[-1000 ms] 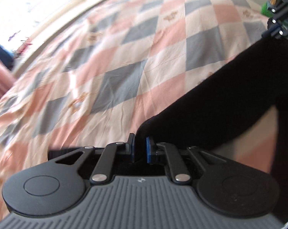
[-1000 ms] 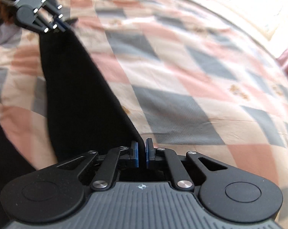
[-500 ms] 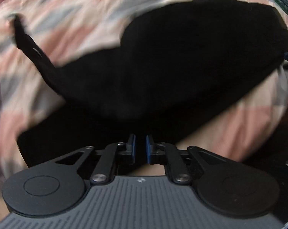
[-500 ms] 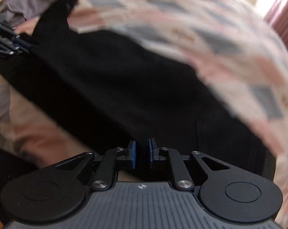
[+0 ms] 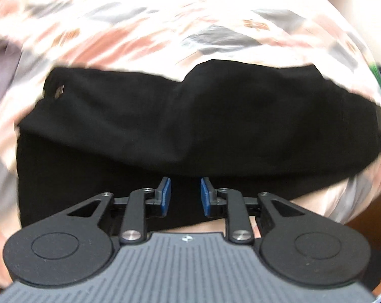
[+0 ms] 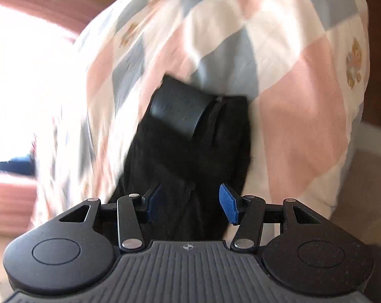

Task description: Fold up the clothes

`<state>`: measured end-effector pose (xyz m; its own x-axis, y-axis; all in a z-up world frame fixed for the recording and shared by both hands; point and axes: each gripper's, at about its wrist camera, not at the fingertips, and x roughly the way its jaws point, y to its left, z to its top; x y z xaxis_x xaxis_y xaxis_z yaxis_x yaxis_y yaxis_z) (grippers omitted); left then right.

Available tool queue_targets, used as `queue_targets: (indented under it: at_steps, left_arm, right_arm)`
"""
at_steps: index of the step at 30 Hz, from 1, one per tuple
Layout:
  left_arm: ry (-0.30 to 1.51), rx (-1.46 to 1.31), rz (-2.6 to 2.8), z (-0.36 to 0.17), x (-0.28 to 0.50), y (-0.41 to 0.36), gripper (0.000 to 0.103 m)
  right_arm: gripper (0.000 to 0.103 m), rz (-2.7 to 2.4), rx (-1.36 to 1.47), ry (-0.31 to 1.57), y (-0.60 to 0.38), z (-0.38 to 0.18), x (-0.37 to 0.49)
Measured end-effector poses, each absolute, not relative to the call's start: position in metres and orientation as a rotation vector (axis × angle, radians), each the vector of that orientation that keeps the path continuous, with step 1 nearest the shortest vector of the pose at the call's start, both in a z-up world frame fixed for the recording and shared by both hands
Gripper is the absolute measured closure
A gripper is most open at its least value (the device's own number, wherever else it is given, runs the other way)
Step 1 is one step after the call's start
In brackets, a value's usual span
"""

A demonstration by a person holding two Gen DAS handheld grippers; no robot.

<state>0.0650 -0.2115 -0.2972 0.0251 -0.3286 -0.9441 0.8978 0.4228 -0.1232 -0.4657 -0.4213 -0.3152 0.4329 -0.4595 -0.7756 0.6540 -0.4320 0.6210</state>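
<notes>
Ahead of both tools, black trousers (image 5: 190, 116) lie folded on the bed (image 5: 145, 25). Left tool (image 5: 185, 197) and right tool (image 6: 190, 207): fingers apart, gripping nothing.

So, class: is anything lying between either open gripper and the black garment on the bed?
Nothing visible. The left gripper and the right gripper both sit open directly over the black garment, spread on the checked bedspread.

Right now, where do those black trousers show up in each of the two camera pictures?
Left wrist view: the black trousers lie folded across the middle, spanning nearly the full width, just beyond the open left hand-held gripper.
Right wrist view: they run as a narrow dark strip from the centre down between the fingers of the open right hand-held gripper.
Shared landmark: the pink, grey and white checked bedspread under them.
</notes>
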Motion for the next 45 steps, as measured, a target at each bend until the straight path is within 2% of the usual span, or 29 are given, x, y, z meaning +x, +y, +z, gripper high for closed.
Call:
queue_targets:
  at_steps: [4,7,9,10,11,12,17,22,27,29,30,31,32,34,40,41,45]
  left_arm:
    - [1.256,0.502,-0.948,-0.298,0.065,-0.209,0.075]
    - [1.261,0.481,-0.902,-0.300,0.059,-0.202,0.074]
    - [1.273,0.431,-0.870,-0.300,0.060,-0.197,0.074]
    - [1.286,0.383,-0.849,-0.299,0.064,-0.191,0.074]
    - [1.296,0.321,-0.822,-0.299,0.070,-0.187,0.074]
    - [1.304,0.260,-0.795,-0.298,0.077,-0.183,0.074]
    - [1.298,-0.021,-0.607,-0.303,0.135,-0.164,0.065]
    - [1.295,-0.220,-0.395,-0.332,0.203,-0.150,0.062]
    - [1.318,-0.354,-0.290,-0.359,0.245,-0.148,0.058]
    - [1.328,-0.376,-0.279,-0.362,0.257,-0.151,0.064]
    - [1.334,-0.378,-0.304,-0.359,0.263,-0.154,0.080]
    - [1.340,-0.380,-0.329,-0.356,0.269,-0.157,0.102]
    - [1.345,-0.381,-0.355,-0.352,0.274,-0.159,0.103]
    - [1.298,-0.343,-0.463,-0.329,0.278,-0.165,0.103]
    - [1.020,-0.351,-0.740,-0.238,0.240,-0.128,0.103]
    - [1.006,-0.353,-0.731,-0.234,0.232,-0.115,0.103]
    - [1.149,-0.346,-0.535,-0.283,0.207,-0.067,0.101]
  right_arm:
    - [0.050,-1.322,1.623,0.153,-0.432,-0.330,-0.480]
    - [0.050,-1.349,1.654,0.137,-0.439,-0.341,-0.496]
    - [0.060,-1.329,1.644,0.174,-0.450,-0.349,-0.500]
    - [0.074,-1.323,1.621,0.218,-0.456,-0.352,-0.498]
    - [0.083,-1.332,1.578,0.288,-0.463,-0.351,-0.494]
    - [0.085,-1.338,1.543,0.326,-0.467,-0.349,-0.492]
    - [0.085,-1.326,1.519,0.276,-0.458,-0.342,-0.494]
    - [0.068,-1.321,1.652,0.156,-0.450,-0.355,-0.505]
    - [0.064,-1.375,1.672,0.118,-0.447,-0.349,-0.498]
    - [0.063,-1.394,1.665,0.121,-0.448,-0.346,-0.494]
    - [0.065,-1.405,1.650,0.145,-0.450,-0.343,-0.492]
    - [0.073,-1.415,1.634,0.178,-0.452,-0.340,-0.490]
    - [0.081,-1.424,1.614,0.208,-0.454,-0.336,-0.488]
    - [0.088,-1.437,1.569,0.257,-0.458,-0.327,-0.485]
    - [0.095,-1.347,1.385,0.276,-0.473,-0.278,-0.477]
    - [0.103,-1.329,1.348,0.254,-0.475,-0.268,-0.479]
    - [0.103,-1.317,1.294,0.168,-0.480,-0.249,-0.503]
